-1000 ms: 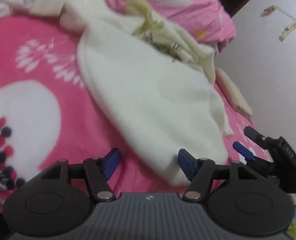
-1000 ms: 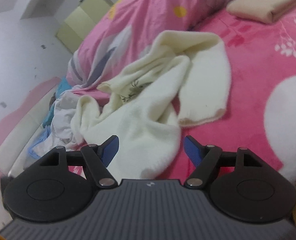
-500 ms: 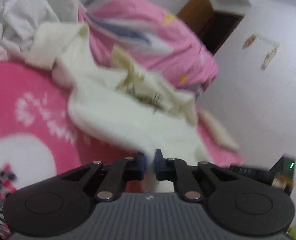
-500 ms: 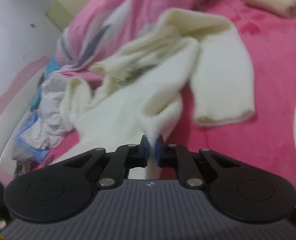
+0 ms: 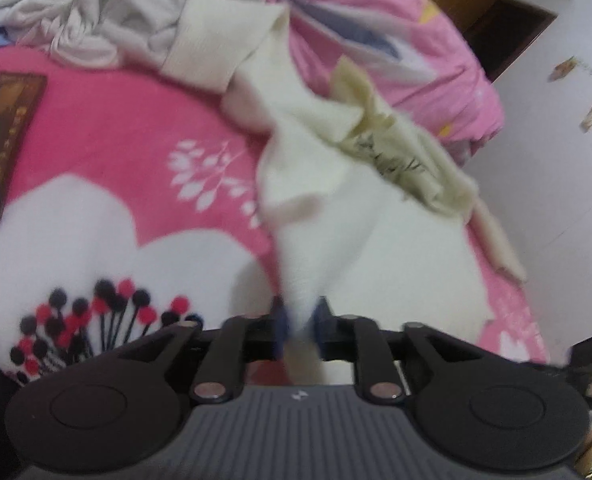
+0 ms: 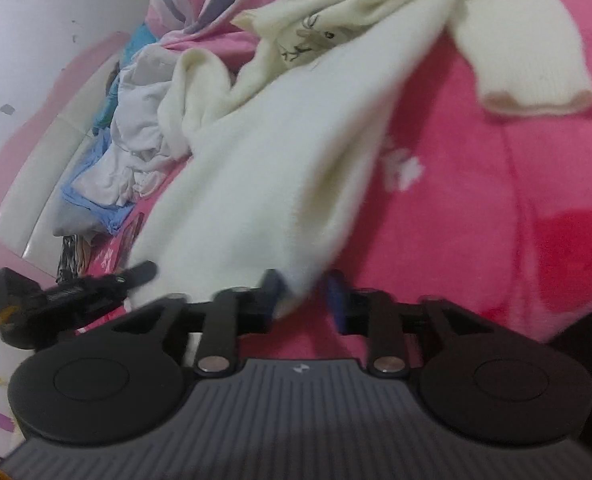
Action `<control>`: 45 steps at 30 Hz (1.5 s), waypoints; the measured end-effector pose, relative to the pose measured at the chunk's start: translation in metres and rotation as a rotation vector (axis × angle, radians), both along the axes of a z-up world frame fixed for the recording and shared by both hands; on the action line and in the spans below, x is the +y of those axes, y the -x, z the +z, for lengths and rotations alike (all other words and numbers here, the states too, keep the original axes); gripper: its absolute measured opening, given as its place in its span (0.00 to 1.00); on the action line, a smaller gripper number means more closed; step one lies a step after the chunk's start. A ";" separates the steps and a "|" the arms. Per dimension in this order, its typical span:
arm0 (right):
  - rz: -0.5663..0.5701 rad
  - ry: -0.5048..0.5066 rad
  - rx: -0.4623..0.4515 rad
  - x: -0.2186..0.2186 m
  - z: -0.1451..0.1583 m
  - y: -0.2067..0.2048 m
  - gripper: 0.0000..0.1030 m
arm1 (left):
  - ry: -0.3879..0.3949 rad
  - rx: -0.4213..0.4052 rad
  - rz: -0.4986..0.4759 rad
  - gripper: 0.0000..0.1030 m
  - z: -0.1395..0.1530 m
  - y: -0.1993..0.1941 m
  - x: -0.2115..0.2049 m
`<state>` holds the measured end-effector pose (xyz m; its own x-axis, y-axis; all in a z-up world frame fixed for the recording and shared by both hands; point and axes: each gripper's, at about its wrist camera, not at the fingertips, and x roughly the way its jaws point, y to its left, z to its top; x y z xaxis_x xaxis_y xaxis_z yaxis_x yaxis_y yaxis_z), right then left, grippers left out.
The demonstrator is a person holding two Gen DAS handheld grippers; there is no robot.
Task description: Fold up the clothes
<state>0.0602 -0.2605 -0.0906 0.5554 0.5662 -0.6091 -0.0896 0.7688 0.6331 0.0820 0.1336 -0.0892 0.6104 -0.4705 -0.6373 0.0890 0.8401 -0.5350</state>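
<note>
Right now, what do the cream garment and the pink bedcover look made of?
Cream garment: soft fuzzy knit, probably a sweater; ribbed cuff and matte nap show. Pink bedcover: plush fleece-like fabric by its velvety sheen, with printed white patterns; fibre uncertain.

sweater [image 5: 335, 216]: cream knit cloth, soft, fuzzy and matt (ribbed at the cuff)
blanket [image 5: 108, 132]: pink fleece, plush, matt
white garments [image 5: 108, 4], at 11 o'clock: thin, crumpled woven cloth
left gripper [image 5: 299, 322]: matt black plastic, ribbed grey housing, shiny metal pivot pins
headboard [image 6: 44, 184]: glossy cream padding
</note>
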 end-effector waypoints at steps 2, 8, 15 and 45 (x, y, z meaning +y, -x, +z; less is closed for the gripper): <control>-0.002 -0.014 -0.067 -0.017 0.017 0.005 0.48 | -0.018 -0.008 0.014 0.43 0.001 0.001 0.001; -0.240 0.172 -0.242 -0.090 0.047 -0.031 0.84 | -0.121 -0.069 0.069 0.57 0.015 0.005 -0.002; -0.365 0.391 -0.148 -0.136 -0.006 -0.138 0.72 | -0.356 -0.300 0.063 0.60 0.041 0.008 -0.041; -0.365 0.715 -0.232 -0.153 0.027 -0.431 0.24 | -0.455 -0.316 -0.071 0.74 -0.020 -0.043 -0.115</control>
<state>0.4916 -0.4138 -0.0636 0.7848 -0.1528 -0.6007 0.1748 0.9844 -0.0220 0.1248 0.0186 -0.1093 0.7813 -0.2375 -0.5771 0.2510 0.9663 -0.0578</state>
